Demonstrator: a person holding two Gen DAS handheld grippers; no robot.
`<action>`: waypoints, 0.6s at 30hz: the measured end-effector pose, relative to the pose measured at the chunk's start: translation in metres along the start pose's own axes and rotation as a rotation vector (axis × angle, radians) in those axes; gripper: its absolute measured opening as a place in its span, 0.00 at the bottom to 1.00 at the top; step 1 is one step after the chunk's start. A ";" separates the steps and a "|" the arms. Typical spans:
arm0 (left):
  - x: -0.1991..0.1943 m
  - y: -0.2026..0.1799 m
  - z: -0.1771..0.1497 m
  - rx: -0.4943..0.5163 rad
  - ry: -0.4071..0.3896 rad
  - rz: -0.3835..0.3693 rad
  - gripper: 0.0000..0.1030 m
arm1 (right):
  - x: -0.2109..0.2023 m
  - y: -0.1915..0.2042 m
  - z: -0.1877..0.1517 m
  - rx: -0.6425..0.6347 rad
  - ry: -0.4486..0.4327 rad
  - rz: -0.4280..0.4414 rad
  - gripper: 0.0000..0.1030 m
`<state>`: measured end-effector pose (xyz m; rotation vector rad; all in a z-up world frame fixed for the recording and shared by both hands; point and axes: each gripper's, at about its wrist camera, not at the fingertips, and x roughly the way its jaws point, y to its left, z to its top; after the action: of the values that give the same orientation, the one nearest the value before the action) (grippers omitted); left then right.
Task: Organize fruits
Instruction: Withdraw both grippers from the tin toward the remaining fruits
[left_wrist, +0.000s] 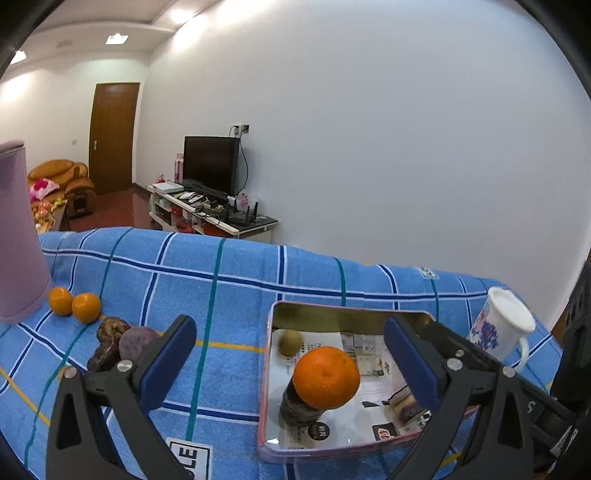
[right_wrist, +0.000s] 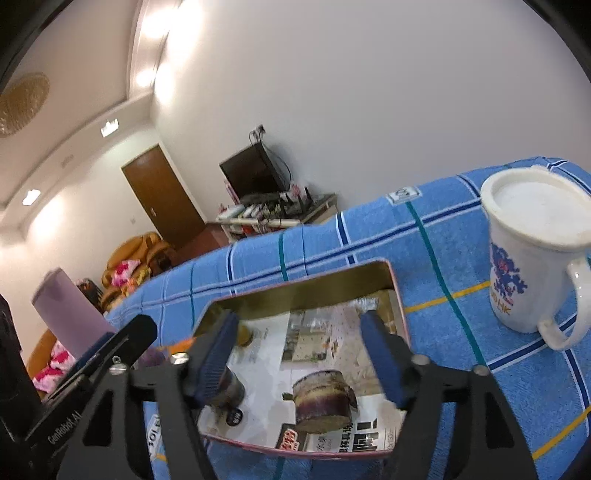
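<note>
While jaws gape, round dimpled orange (left_wrist: 327, 377) overlaps rectangular metal tin (left_wrist: 332, 314).

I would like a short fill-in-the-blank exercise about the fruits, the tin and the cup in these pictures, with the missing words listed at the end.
1. The tin holds one large orange and one small brown ____.
2. Beside the purple container, ____ small oranges lie on the cloth.
3. The white cup stands ____ the tin.
4. The left gripper has its jaws ____.

Missing words: kiwi; two; outside; open
</note>
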<state>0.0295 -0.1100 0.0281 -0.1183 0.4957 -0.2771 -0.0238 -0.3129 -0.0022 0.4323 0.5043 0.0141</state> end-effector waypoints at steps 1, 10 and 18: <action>0.000 0.001 0.000 0.000 -0.001 0.009 1.00 | -0.003 0.000 0.000 0.001 -0.018 0.003 0.75; -0.006 0.036 0.005 -0.052 -0.034 0.106 1.00 | -0.042 -0.005 0.007 0.036 -0.224 -0.076 0.81; -0.005 0.068 0.002 -0.081 -0.022 0.202 1.00 | -0.077 -0.005 0.008 0.051 -0.413 -0.220 0.86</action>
<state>0.0419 -0.0431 0.0199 -0.1487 0.4930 -0.0585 -0.0875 -0.3299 0.0377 0.4136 0.1427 -0.2957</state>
